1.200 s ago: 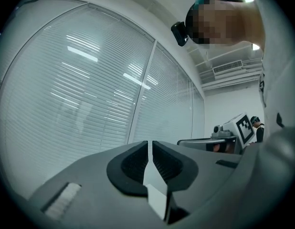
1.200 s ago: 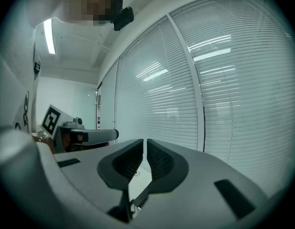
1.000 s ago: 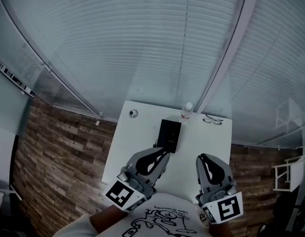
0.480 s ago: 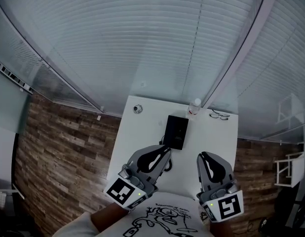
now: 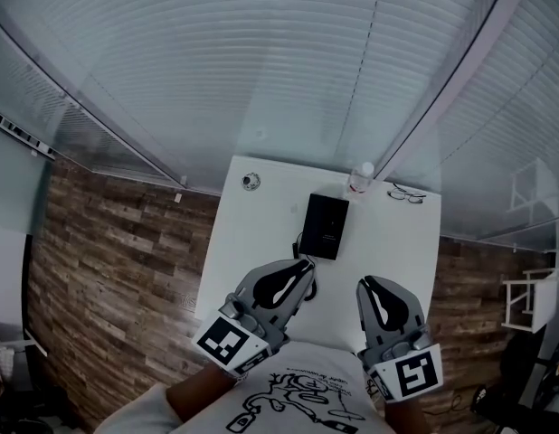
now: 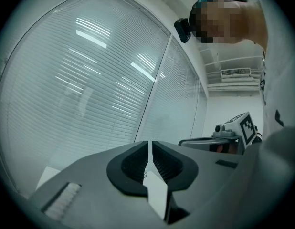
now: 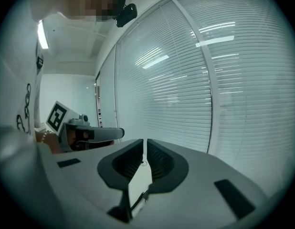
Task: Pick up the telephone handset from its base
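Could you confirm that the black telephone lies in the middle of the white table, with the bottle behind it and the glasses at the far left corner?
Not quite: the head view shows the glasses at the far right corner of the table. The black telephone does lie in the middle with the bottle behind it.

Head view looks steeply down onto the table (image 5: 397, 242); both gripper views face the blinds (image 6: 90, 80).
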`<state>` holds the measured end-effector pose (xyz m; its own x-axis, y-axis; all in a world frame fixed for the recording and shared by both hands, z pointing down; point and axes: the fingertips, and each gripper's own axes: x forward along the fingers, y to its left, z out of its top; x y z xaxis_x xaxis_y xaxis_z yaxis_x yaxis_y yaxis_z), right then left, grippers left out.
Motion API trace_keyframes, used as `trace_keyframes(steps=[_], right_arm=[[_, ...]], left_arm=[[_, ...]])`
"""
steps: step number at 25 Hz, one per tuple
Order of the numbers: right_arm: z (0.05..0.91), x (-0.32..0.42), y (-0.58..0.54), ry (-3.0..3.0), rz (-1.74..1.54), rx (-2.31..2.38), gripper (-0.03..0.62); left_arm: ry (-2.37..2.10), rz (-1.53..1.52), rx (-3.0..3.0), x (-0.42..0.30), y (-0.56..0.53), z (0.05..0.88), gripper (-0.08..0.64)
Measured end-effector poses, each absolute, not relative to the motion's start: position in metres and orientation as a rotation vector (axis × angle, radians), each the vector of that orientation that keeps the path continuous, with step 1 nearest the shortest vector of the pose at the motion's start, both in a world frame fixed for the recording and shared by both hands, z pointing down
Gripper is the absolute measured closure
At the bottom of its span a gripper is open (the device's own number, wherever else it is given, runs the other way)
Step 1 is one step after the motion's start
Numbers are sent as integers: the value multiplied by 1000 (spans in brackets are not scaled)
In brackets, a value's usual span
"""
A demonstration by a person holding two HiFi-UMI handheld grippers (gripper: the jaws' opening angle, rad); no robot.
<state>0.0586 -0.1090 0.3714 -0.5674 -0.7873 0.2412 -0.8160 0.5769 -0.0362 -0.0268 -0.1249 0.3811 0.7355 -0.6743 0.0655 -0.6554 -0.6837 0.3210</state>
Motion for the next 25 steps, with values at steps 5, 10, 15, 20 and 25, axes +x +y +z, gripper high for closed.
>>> trace_keyframes(steps=[5, 10, 15, 20, 25], right_arm=[[392, 62, -114, -2601, 284, 1340, 571], [413, 63, -123, -2589, 301, 1333, 571], [440, 68, -131, -2572, 362, 1343, 570], [465, 79, -145, -2544, 395, 1364, 571], [489, 81, -159, -2507, 317, 1346, 571]], left_arm=[[-1017, -44, 2583, -26, -129, 399, 531], [-1002, -1, 2577, -23, -138, 417, 529], [-993, 68, 2562, -18, -148, 449, 529], [-1004, 148, 2544, -15, -162, 479, 528], [-1003, 222, 2499, -17, -173, 514, 525]])
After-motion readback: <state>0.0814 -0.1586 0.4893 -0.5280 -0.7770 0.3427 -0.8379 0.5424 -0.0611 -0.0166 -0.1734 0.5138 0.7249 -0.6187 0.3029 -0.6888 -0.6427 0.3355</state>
